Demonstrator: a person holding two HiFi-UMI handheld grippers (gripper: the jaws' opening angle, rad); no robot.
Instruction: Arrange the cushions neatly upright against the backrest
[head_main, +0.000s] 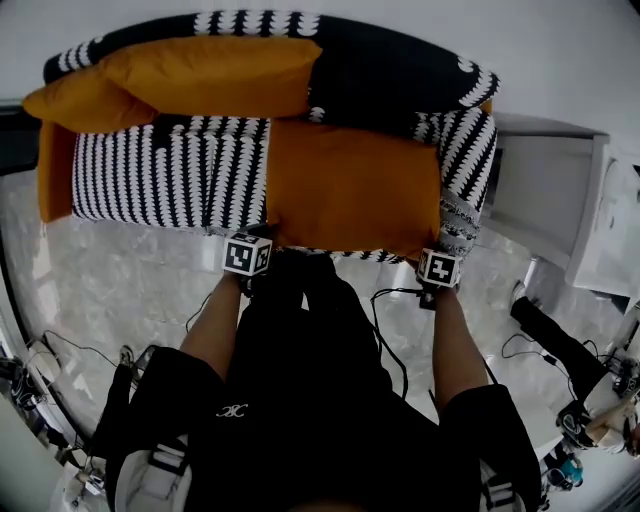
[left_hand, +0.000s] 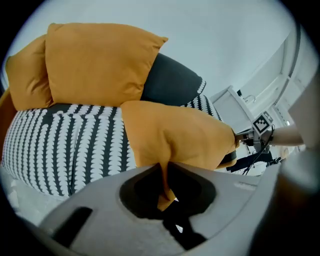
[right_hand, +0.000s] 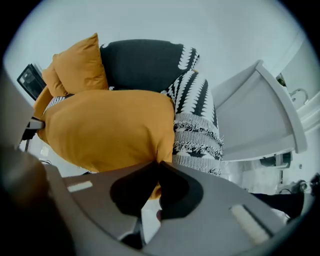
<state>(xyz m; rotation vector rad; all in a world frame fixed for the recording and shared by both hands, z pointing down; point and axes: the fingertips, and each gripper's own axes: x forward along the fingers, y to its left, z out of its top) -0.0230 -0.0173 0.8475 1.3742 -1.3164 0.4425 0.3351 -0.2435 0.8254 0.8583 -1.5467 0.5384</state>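
- Two spare cushions (head_main: 200, 75) lean on the backrest at the left.
- Left gripper (left_hand: 165, 175) is clenched on the near left corner of the orange cushion (head_main: 350, 190), which lies over the right half of the sofa (head_main: 170, 175) seat.
- Right gripper (right_hand: 155, 167) is pinching the near right corner.
- In the head view I lose both sets of jaws under the cushion's edge.
- Pale glossy floor (head_main: 110, 290), white wall (head_main: 560, 50).

Illumination is bright, diffuse and even in all three views; shadows are soft. Wide-angle distortion curves the black-and-white patterned sofa (head_main: 170, 175) and blackens the corners of both gripper views. The orange fabric cushion (head_main: 350, 190) is sharp. The grey bodies of the left gripper (left_hand: 165, 192) and right gripper (right_hand: 156, 172) are blurred at close range.
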